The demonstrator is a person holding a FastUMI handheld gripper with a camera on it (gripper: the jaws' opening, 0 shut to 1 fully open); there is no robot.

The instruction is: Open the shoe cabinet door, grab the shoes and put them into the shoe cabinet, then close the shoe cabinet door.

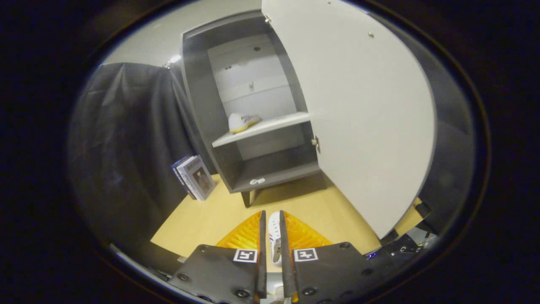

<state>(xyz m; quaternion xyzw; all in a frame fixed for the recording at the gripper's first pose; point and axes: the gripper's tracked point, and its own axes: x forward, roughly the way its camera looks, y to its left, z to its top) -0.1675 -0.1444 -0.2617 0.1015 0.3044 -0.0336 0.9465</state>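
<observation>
We find the cabinet [211,105] door [358,109] open — one shoe [242,122] on its shelf [270,126]; gripper [272,228] clamped on a second shoe [274,236].

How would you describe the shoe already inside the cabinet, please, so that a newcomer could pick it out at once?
Start at the tall grey shoe cabinet beyond the fingers, its white door swung open. On its pale middle shelf lies a white shoe with a yellow sole. Unlike the other white shoe, gripped between the fingers over the orange mat, it rests alone inside the cabinet.
</observation>
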